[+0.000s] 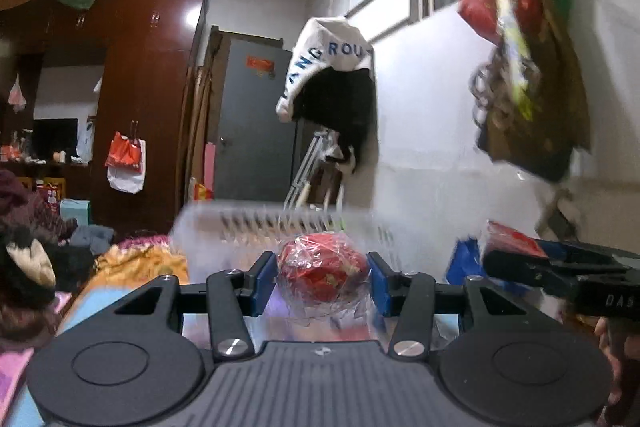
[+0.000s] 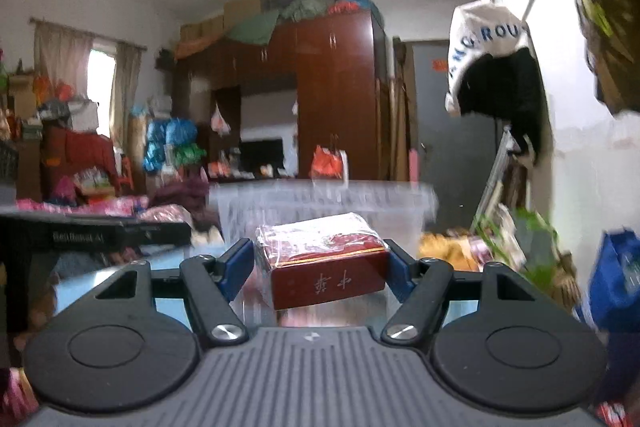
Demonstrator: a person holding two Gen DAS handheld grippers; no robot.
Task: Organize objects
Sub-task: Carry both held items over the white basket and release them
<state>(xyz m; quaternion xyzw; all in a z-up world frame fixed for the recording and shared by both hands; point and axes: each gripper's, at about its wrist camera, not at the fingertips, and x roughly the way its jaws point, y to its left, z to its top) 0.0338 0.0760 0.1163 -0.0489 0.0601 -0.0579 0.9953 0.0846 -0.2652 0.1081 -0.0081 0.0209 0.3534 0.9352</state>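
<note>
Red items: one in each of my grippers, both held up off any surface.
L gripper [image 1: 322, 279]: fingers clenched on a red ball wrapped in clear crinkly film [image 1: 322, 267]; blue pads press it from both sides at mid-height, prob. so the slippery wrap doesn't roll out.
R gripper [image 2: 320, 259]: fingers grasping a red box w/ gold trim and gold characters [image 2: 326, 263], film-wrapped on top; pads on its short ends, box roughly level, slight tilt.
Why lifted: my guess, both are in carry toward the clear plastic bin [image 2: 320, 203], which sits just beyond the fingers in both views. Bin is blurred, can't tell what's inside.
Arms: R gripper shows at right edge of L wrist view w/ the box, so the two are side by side, near, not touching.
Task stage: pick done for both, drop-off not yet done, as I judge it.
Next: prob. clear the bin rim, then release one at a time; film could snag on pads.
Surface: pale blue sheet below the fingers, seems a bed, w/ an orange-yellow patterned cloth [image 1: 140, 263] on it; no bench seen.
Room: cluttered; dark red-brown wardrobe [image 2: 336, 95] w/ bundles on top, grey door [image 1: 252, 123], white bag w/ blue letters [image 1: 328, 55] hung on the wall, bright ceiling lamp.
</note>
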